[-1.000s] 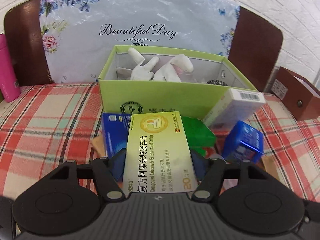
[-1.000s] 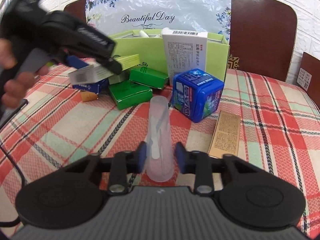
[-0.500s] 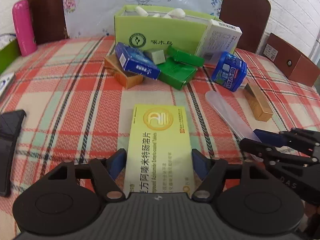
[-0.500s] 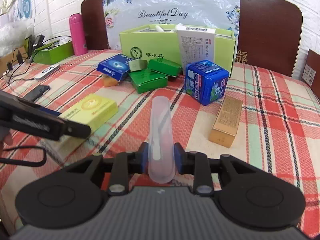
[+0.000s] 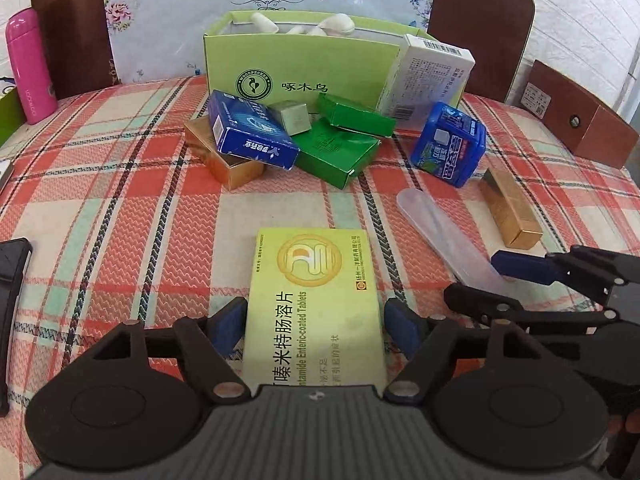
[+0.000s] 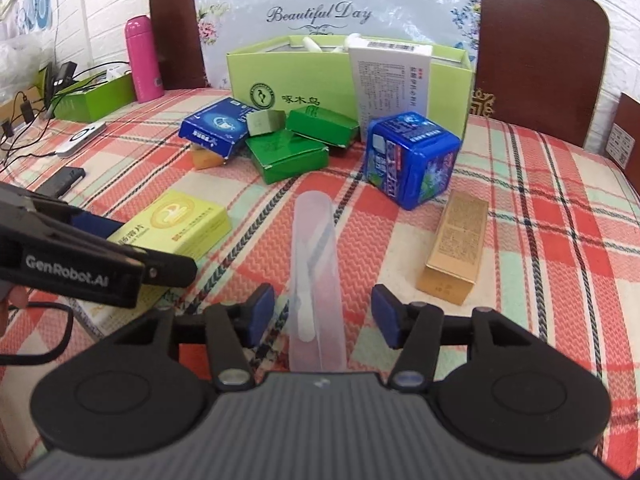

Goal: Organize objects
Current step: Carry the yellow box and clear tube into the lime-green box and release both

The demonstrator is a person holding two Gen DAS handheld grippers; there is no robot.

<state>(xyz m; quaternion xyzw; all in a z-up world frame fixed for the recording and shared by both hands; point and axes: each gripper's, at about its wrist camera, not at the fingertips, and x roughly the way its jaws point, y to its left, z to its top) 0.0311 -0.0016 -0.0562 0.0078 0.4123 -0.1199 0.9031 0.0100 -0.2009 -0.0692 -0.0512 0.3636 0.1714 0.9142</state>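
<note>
A: Tablets first. The yellow tablet box [image 5: 316,304] lies flat on the plaid tablecloth [image 5: 100,208], straight ahead between your left gripper [image 5: 316,320] pads. Half a second ago those pads pinched its sides; now each stands just clear, so you have let it go.

B: And my right side?

A: Same story. The clear plastic case [image 6: 316,272] lies on the cloth between your right gripper [image 6: 320,312] fingers, which a moment ago were clamped on it and now stand wide apart with nothing held. Both items look set down, so I judge this placement done and both grippers free for the next pick.

B: What's around?

A: Further ahead of your left gripper sits the jumble: blue carton [image 5: 252,136] on a gold box [image 5: 224,156], two green boxes [image 5: 340,148], a small grey-green box [image 5: 292,118], and behind them the green storage box [image 5: 296,68] with a white carton [image 5: 428,76] leaning on it. A blue tin [image 6: 412,156] and a long gold box [image 6: 456,252] lie ahead and right of your right gripper.

B: Obstacles?

A: Your two grippers sit close together; back each out straight so you don't nudge either item.
</note>
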